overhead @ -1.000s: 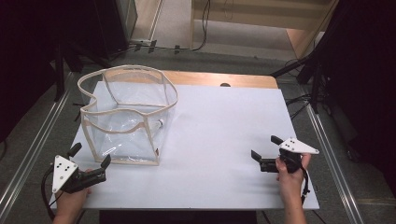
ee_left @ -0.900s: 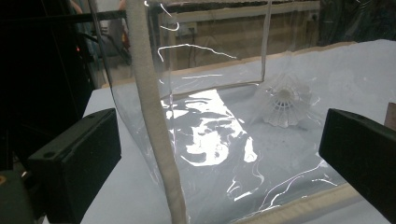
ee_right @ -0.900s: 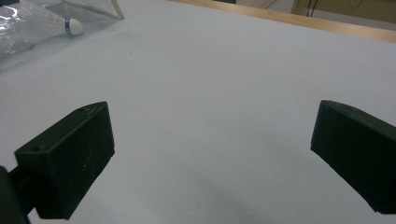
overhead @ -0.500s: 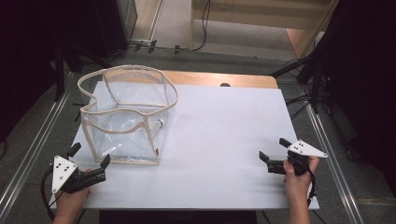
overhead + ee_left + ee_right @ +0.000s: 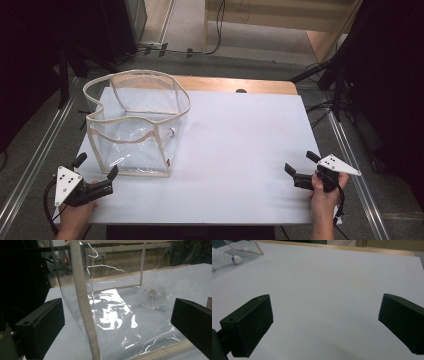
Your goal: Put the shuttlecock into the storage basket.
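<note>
From the high view, one clear bag (image 5: 137,125) was seen on the white surface (image 5: 240,150), up and just ahead of the left gripper (image 5: 95,172), whose jaws were spread. The right gripper (image 5: 300,167) was well apart from it, jaws spread too, holding nothing.

In the left gripper view, the bag's near edge (image 5: 83,302) stood upright between the jaws, and one shuttlecock (image 5: 153,298) was seen inside.

In the right gripper view, the shuttlecock (image 5: 227,258) lay far off, cork end toward the middle of the surface.
</note>
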Demonstrator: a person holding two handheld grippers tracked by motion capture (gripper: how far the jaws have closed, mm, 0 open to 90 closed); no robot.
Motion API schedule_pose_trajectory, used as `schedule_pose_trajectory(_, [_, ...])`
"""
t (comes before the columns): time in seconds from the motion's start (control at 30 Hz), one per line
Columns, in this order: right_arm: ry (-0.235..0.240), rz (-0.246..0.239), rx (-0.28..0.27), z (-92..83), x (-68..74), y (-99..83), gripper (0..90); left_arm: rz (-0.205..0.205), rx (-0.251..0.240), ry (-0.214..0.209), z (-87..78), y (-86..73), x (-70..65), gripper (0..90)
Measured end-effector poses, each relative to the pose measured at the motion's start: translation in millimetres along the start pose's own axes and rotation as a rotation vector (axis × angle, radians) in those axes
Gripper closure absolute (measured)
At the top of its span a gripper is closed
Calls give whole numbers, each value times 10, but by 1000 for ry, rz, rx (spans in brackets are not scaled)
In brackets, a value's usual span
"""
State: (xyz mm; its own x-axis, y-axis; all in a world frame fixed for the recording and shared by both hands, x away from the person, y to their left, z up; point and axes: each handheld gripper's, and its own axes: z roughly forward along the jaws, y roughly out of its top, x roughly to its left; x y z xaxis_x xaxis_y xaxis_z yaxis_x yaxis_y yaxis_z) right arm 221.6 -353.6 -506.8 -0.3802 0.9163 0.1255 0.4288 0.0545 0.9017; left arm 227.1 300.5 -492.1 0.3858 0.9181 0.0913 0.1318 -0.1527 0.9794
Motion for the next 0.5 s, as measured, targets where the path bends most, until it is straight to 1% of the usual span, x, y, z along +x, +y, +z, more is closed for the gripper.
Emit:
schedule_pose_trajectory(0.03, [2,4,-7,-5,-21,-16,0,1,0,0,0,-1,0,0])
schedule_pose_trajectory(0.23, [-4,17,11,-10,-65,-78,0,-3,2,-3,-1,-1,9,0])
schedule_pose_trajectory(0.37, [-2,6,13,-5,-53,-76,0,-3,4,-6,3,-1,6,0])
schedule_pose_trajectory(0.5, [-1,6,21,7,-56,-79,0,-13,4,-11,7,-2,11,0])
